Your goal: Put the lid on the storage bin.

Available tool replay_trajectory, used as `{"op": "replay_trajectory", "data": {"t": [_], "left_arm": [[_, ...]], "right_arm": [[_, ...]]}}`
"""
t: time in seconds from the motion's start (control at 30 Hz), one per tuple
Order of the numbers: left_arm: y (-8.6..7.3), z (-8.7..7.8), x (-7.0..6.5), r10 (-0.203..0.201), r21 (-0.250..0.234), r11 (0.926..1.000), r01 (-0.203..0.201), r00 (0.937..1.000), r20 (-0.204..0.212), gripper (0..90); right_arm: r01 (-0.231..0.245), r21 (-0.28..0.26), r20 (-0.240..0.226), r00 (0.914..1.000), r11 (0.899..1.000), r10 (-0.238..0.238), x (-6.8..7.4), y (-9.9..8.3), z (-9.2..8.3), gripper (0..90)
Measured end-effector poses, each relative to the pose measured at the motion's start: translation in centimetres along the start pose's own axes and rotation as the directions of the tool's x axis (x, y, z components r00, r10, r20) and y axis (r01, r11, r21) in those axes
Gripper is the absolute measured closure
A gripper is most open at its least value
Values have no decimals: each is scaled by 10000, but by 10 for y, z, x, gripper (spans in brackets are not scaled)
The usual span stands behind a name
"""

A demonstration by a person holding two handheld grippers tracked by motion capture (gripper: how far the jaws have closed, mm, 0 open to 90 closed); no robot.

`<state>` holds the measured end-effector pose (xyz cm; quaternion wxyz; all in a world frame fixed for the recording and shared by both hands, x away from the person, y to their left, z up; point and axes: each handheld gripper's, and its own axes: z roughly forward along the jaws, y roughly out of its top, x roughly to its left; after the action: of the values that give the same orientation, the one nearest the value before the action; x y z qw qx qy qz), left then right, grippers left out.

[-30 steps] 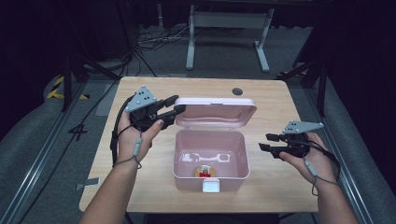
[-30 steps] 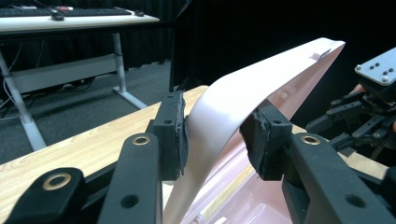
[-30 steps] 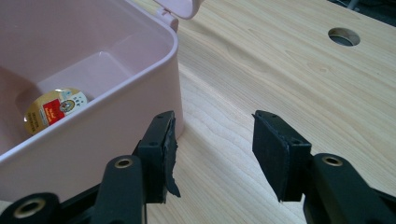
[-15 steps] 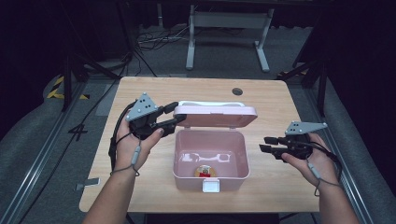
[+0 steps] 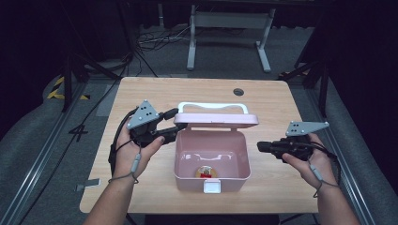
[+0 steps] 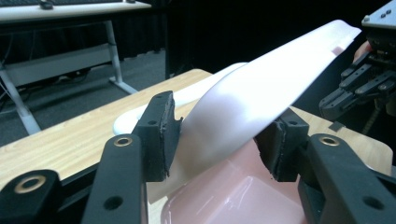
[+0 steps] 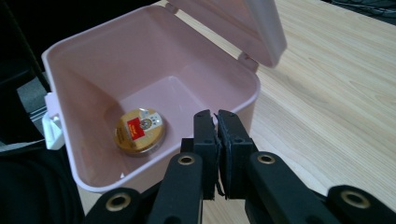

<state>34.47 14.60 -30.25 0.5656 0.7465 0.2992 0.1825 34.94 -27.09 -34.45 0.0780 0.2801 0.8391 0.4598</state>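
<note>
The left gripper [image 5: 170,125] has its black, rough-padded jaws either side of the lid's left edge; they have just been opening. In the left gripper view one pad lies against the smooth lid [image 6: 261,98], while the other seems just clear of it, so the grip looks loosened rather than clamped. The right gripper [image 5: 261,146] is closed on nothing, its jaws having just come together; the two flat pads meet in the right gripper view [image 7: 216,140]. It sits just beside the box's right wall, not touching it.

Between the two grippers stands one pink plastic box [image 5: 184,159], glossy, square with rounded corners, a white latch [image 5: 211,187] on its near wall. Its hinged lid [image 5: 220,119] is tilted partway up over the far rim and carries one white loop handle [image 5: 211,106]. Inside, on the floor of the box, lies one round gold tin [image 7: 140,130] with a red label.

All rests on a pale wood-grain table [image 5: 277,101] with one dark round hole [image 5: 238,92] beyond the box. Past the table's far edge stands a grey metal frame [image 5: 225,23].
</note>
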Motion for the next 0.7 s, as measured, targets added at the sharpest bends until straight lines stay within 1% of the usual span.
{"op": "replay_trajectory", "data": {"t": [0.07,0.2,0.27,0.33,0.37,0.5,0.6,0.67,0.7], "left_arm": [[-2,0,-1,4,9,10000,-4,10000,38,493],[-3,-2,-3,142,175,9997,-142,9999,38,473],[-4,-3,-3,145,266,9995,-146,9999,53,469],[-5,-4,-4,176,334,9993,-179,9998,69,461],[-5,-4,-4,183,353,9992,-185,9998,68,461],[-6,-5,-4,152,501,9986,-159,9998,137,452],[-7,-6,-3,106,750,9971,-121,9997,202,454],[-7,-6,-2,94,820,9966,-114,9997,242,451],[-8,-6,-2,25,951,9955,-54,9995,308,448]], "right_arm": [[55,-52,-94,9999,10000,-55,2,1,1,875],[30,-163,-296,9996,9999,-35,4,3,1,875],[24,-160,-327,9995,9999,-29,4,4,0,875],[28,-240,-542,9985,9997,-41,9,5,1,875],[28,-240,-542,9985,9997,-41,9,5,1,875],[56,-405,-737,9972,9992,-86,15,8,3,881],[-20,-597,-900,9959,9982,-34,16,9,5,896],[-40,-670,-985,9951,9977,-26,18,9,6,900],[-32,-708,-992,9951,9975,-38,18,9,6,900]]}}
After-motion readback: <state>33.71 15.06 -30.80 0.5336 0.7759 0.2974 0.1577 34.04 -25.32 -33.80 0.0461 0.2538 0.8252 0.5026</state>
